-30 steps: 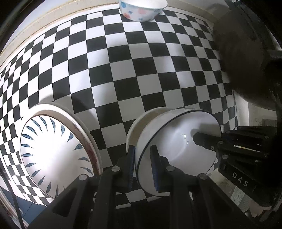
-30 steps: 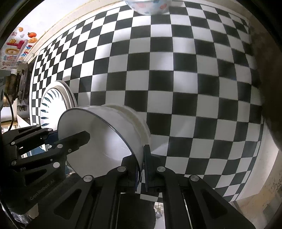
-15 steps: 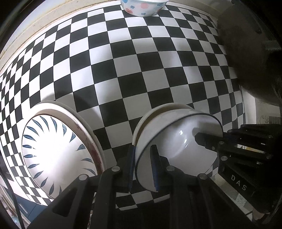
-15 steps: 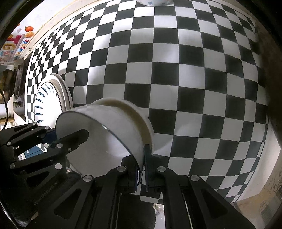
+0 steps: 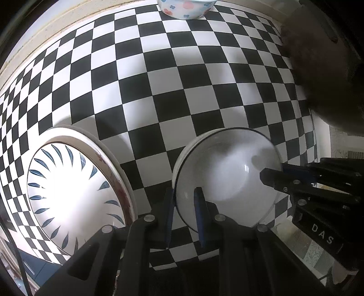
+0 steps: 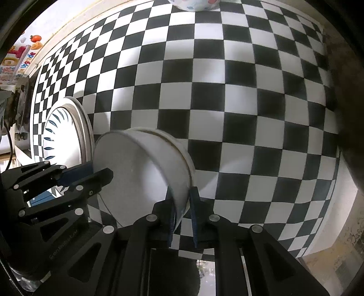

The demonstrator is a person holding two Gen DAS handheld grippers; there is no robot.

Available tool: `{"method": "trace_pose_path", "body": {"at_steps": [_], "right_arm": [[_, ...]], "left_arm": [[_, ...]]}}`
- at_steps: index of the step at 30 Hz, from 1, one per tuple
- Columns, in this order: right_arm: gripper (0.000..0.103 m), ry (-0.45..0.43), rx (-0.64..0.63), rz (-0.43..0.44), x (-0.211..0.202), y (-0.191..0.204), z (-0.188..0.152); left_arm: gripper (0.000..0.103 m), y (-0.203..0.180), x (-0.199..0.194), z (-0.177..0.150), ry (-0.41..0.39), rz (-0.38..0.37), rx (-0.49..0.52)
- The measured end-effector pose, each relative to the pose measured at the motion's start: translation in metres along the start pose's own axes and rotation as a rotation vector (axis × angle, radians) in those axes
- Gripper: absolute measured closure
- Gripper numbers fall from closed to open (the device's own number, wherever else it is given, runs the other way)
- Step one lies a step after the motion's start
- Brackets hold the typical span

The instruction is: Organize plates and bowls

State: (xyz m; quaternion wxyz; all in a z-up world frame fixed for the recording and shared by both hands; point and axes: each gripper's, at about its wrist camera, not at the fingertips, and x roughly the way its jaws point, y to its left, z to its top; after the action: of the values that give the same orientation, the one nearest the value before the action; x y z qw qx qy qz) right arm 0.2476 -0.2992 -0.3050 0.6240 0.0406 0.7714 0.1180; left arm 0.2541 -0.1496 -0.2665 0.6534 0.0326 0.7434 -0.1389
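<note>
A white bowl with a thin dark rim (image 5: 227,173) (image 6: 145,173) is held between both grippers above the checkered tabletop (image 5: 182,79). My left gripper (image 5: 184,205) is shut on its left rim, one finger inside and one outside. My right gripper (image 6: 182,205) is shut on its right rim; it shows in the left wrist view (image 5: 282,176) at the bowl's far edge. A stack of white plates with blue leaf marks (image 5: 72,195) (image 6: 61,134) lies to the left. A flowered bowl (image 5: 185,8) (image 6: 193,4) sits at the far edge.
A dark brown rounded object (image 5: 329,68) stands at the right side of the table. The table's right edge (image 6: 329,227) drops off near the right gripper. A colourful sticker (image 6: 18,59) is on the wall at far left.
The white bowl has tilted from a steep lean toward upright, with its opening turning more toward the left wrist camera. Both grippers kept their hold on the rim.
</note>
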Motion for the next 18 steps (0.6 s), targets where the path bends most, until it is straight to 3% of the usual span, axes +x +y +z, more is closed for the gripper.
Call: {"method": "trace_pose_path", "body": {"at_steps": [18], "right_arm": [[0.088,-0.013,0.017,0.024,-0.013,-0.01,-0.006]], "left_arm": [[0.088,0.002,-0.017,-0.006,-0.028,-0.002,-0.018]]}}
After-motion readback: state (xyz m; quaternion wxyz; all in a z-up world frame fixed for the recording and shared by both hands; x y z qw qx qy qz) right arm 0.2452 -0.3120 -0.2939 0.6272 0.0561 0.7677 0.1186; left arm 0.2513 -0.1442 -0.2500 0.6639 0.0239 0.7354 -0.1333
